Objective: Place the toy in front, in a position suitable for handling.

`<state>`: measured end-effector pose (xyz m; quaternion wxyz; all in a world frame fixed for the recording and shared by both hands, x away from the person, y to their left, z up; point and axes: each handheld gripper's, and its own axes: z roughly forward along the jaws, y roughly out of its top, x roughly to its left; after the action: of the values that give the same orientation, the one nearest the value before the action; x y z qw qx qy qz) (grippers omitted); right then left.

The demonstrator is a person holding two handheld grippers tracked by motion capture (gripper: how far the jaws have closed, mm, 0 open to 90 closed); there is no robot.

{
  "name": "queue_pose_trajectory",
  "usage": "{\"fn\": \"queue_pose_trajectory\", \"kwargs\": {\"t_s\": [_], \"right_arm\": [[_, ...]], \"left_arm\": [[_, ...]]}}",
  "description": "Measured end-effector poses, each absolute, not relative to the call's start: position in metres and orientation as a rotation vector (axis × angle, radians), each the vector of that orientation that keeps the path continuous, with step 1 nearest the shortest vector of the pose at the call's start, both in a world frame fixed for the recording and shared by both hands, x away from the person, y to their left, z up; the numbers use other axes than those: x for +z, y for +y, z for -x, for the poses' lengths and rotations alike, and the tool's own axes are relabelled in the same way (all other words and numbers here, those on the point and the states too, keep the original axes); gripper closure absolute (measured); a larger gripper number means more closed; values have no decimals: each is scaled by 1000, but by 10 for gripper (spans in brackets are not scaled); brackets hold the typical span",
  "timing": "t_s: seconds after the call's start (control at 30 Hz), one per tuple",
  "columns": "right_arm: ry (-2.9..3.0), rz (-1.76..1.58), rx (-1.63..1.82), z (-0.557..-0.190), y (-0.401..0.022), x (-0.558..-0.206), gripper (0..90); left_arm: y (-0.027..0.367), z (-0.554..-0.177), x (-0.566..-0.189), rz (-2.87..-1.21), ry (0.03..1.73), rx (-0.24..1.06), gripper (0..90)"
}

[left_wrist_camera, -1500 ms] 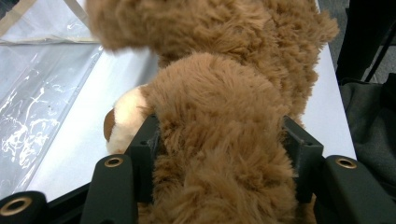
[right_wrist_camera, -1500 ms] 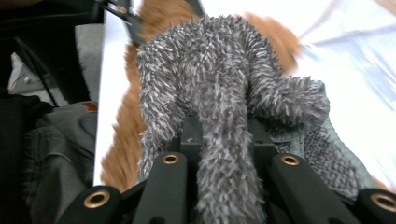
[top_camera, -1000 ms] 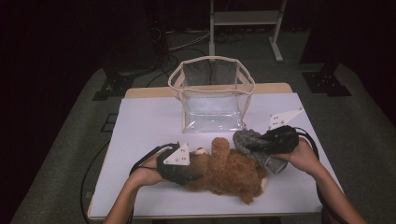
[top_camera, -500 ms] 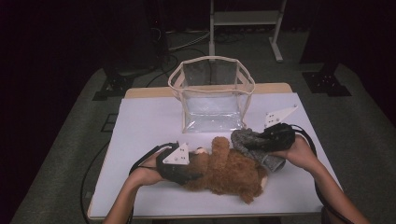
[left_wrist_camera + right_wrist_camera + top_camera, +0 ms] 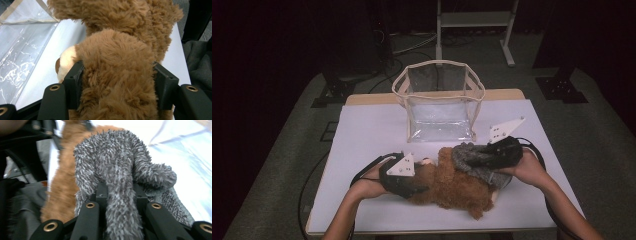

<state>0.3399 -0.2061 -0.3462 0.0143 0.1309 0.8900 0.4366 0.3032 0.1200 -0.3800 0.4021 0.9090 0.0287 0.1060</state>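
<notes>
Jaws of the left gripper [image 5: 412, 181] have just been opening, yet their pads press the brown plush toy [image 5: 117, 72]. Right gripper [image 5: 120, 195] jaws clamp the grey plush toy [image 5: 117, 170]. Both toys lie in front of the clear bag [image 5: 439, 107] on the white table [image 5: 367, 130]. No writing is legible. Grey carpet [image 5: 287, 150] surrounds the table in a dark room.

1. On my worktop [image 5: 362, 130] the open bag [image 5: 439, 102] stands at the far middle.
2. The plush bear [image 5: 452, 187] lies nearer me, before the bag.
3. The shaggy cloth [image 5: 472, 160] lies on the bear's right part.
</notes>
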Motion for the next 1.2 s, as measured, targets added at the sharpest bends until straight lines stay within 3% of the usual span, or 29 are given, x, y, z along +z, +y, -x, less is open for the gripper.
{"fn": "queue_pose_trajectory", "kwargs": {"t_s": [0.23, 1.0, 1.2], "right_arm": [[2787, -311, 1397, -330, -183, -344, 727], [2731, -428, 1454, -323, -220, -357, 726], [2708, -344, 1439, -321, -202, -340, 726]], "left_arm": [[120, -304, -380, -2296, 69, 270, 370], [122, -307, -380, -2283, 82, 255, 364], [122, -305, -380, -2292, 83, 266, 359]]}}
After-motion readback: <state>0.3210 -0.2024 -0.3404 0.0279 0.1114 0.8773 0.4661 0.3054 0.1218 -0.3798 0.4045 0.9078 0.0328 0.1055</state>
